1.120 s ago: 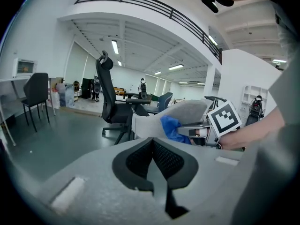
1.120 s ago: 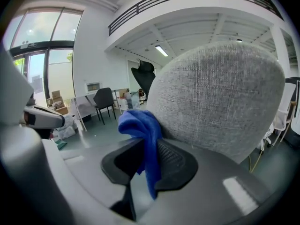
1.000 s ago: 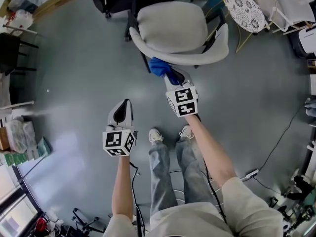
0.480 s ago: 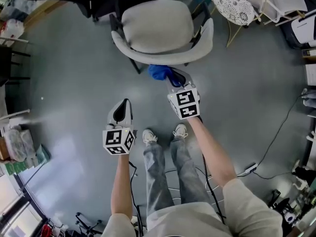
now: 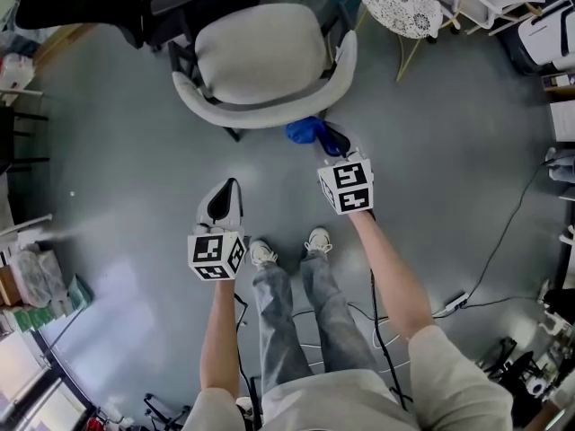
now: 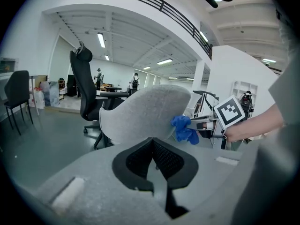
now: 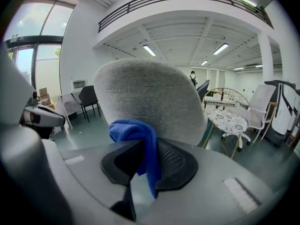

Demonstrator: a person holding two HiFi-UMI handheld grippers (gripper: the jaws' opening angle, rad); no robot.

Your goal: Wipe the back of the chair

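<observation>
My right gripper [image 5: 331,140] is clamped on the cloth [image 7: 136,132] at the chair back's [image 5: 260,110] right edge, left gripper [image 6: 153,158] closed and empty: press flat, sweep left in overlapping passes.

The chair [image 5: 260,57] is dead ahead of you, with the cloth [image 5: 304,130] in your right tongs [image 5: 329,138] touching its back. Your left tongs [image 5: 226,191] sit off to the left, well apart.

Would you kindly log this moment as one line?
right gripper: shut on blue cloth | cloth at chair back | left gripper: shut, empty
</observation>
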